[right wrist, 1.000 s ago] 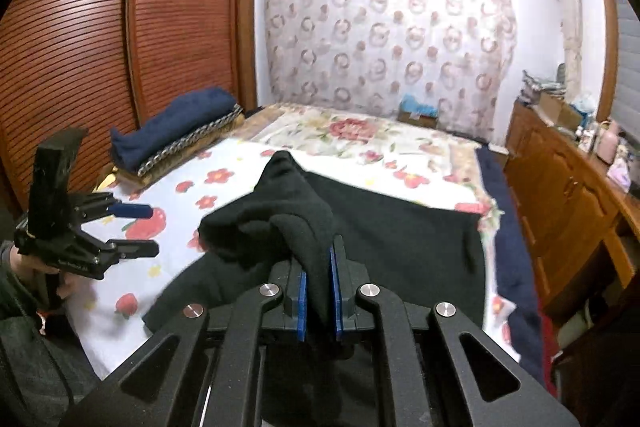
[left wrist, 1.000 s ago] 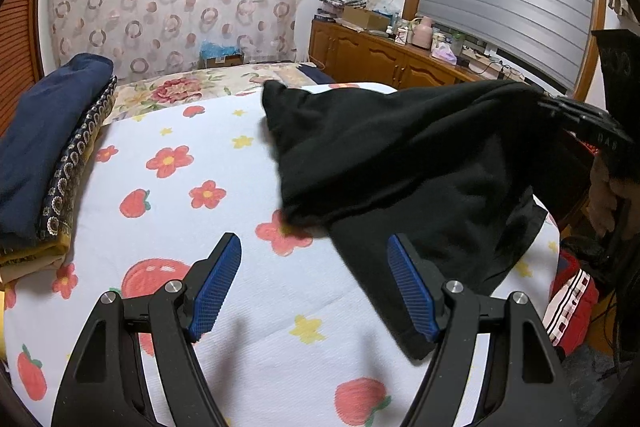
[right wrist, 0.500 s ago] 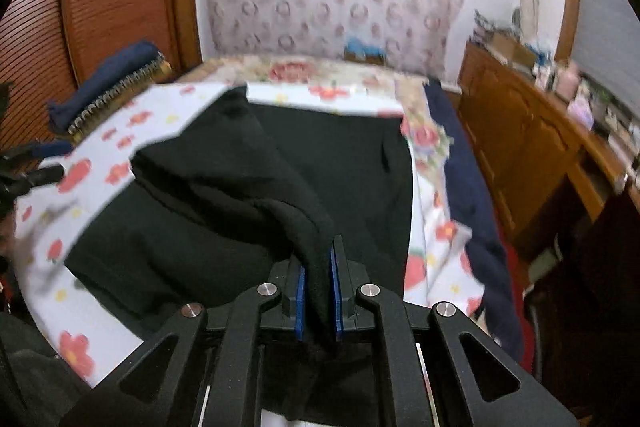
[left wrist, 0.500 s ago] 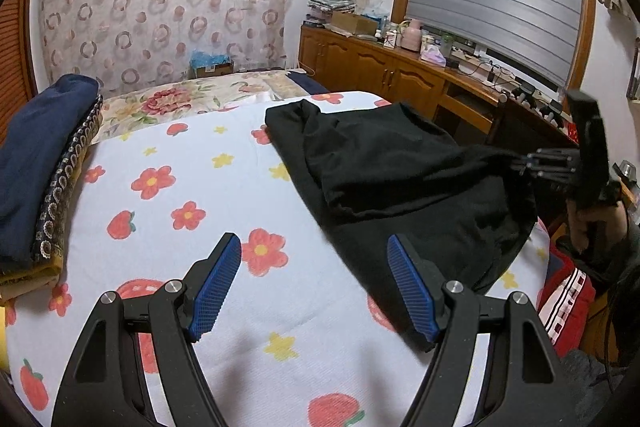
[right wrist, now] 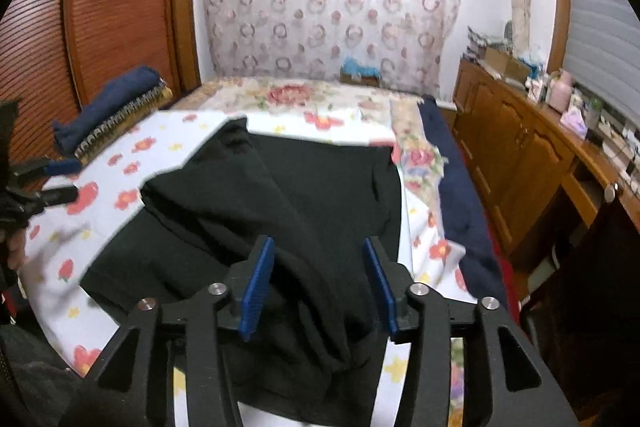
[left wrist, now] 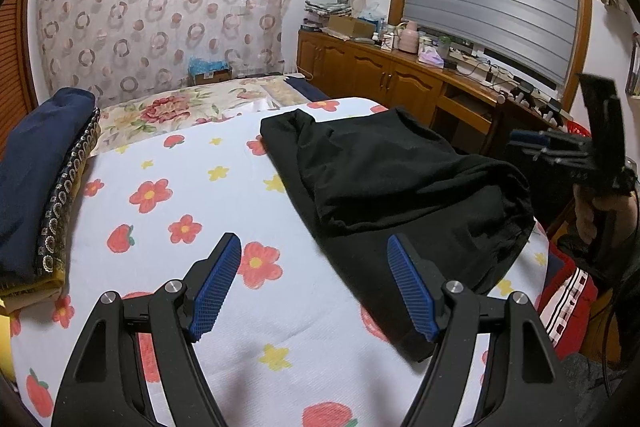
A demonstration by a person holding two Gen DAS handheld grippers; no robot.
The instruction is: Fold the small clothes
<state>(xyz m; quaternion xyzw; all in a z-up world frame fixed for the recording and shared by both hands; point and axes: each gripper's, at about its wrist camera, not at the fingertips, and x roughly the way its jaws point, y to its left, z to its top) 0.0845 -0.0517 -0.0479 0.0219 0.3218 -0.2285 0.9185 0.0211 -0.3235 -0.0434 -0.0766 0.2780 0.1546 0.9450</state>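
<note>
My right gripper (right wrist: 318, 283) is opening over the black garment (right wrist: 288, 203) on the bed (left wrist: 160, 235), left gripper (left wrist: 314, 287) spread empty, folded stack (left wrist: 36, 187) alongside.

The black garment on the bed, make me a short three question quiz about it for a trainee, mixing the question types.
1. True or false: the black garment lies on the flowered sheet.
2. Multiple choice: what is between the pads of the left claw? A) the garment B) nothing C) the folded pile
3. Fill in: the folded pile has a ____ blue piece on top.

Key
1. True.
2. B. The left claw hangs over the sheet, holding nothing.
3. Dark. Note also: the right claw is opening, with the garment between its pads but not pinched.
</note>
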